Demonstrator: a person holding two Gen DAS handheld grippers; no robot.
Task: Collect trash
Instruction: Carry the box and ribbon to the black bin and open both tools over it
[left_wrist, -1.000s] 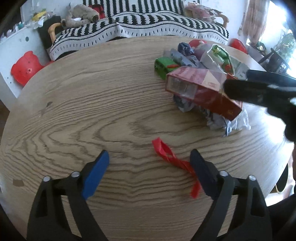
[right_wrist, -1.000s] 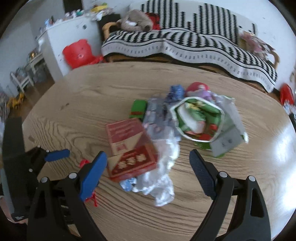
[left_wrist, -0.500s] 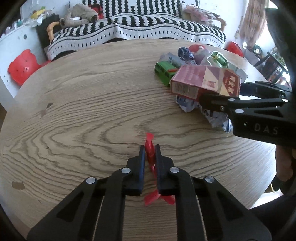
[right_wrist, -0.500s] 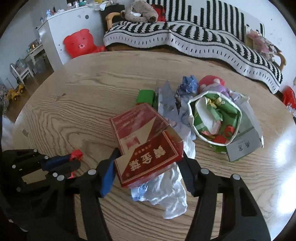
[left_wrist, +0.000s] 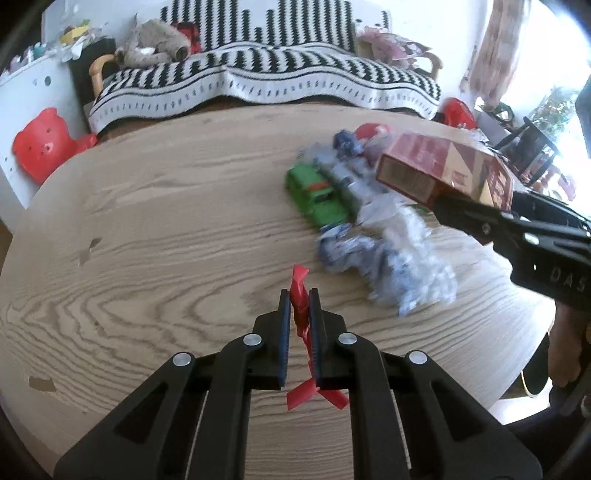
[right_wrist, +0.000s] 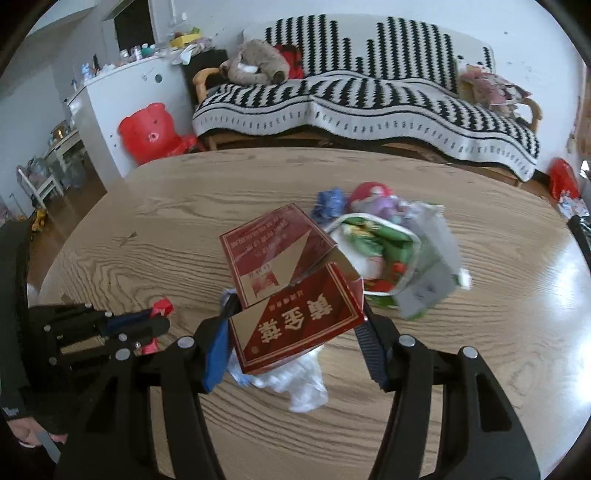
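The left gripper (left_wrist: 297, 306) is clamping a red plastic strip (left_wrist: 300, 295) between closed jaws, above the wooden table (left_wrist: 147, 229). The right gripper (right_wrist: 295, 325) is gripping a red carton (right_wrist: 291, 291), raised above crumpled plastic wrap (right_wrist: 303, 384) beside the trash bag (right_wrist: 424, 266).

Both wrist cameras look steeply down, sharing the table (left_wrist: 155, 206)

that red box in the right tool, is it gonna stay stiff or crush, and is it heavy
The red box is probably light cardboard: the right tool holds it off the table by one end alone. It may crush if squeezed harder, since a flap at its top already gapes. Gripped at one end, it could tilt or twist between the pads.
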